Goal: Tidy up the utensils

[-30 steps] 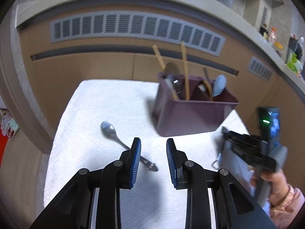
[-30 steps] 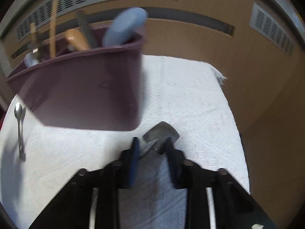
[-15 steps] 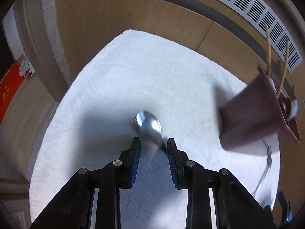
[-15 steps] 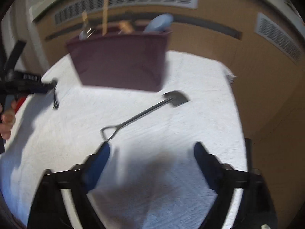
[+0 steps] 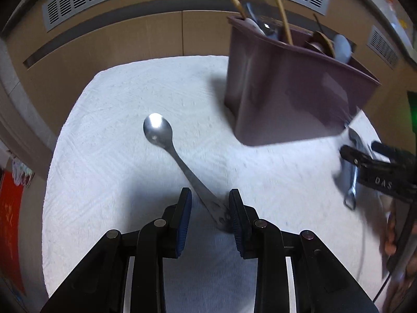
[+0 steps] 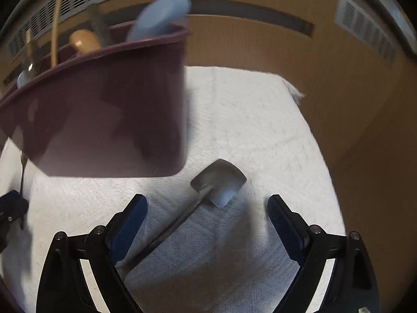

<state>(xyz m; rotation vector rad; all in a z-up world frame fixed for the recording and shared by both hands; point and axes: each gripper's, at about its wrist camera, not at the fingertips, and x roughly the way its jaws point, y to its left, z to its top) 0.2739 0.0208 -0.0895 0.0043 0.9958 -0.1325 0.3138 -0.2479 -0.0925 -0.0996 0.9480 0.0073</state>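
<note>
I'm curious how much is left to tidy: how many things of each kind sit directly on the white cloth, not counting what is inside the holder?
Metal spoon: 1
Metal spatula: 1
Purple utensil holder: 1
Total: 3

The left tool [image 5: 209, 210] is a matte black plastic frame of jointed link arms pinned with round silver screws, ending in two flat fingers faced with ribbed blue pads [image 5: 184, 214]. The right tool [image 6: 207, 220] is built alike, black with silver screw heads and dark blue pads [image 6: 128, 225]. Seen from the left tool's camera, it carries pale letters "DAS" and a green light.
</note>
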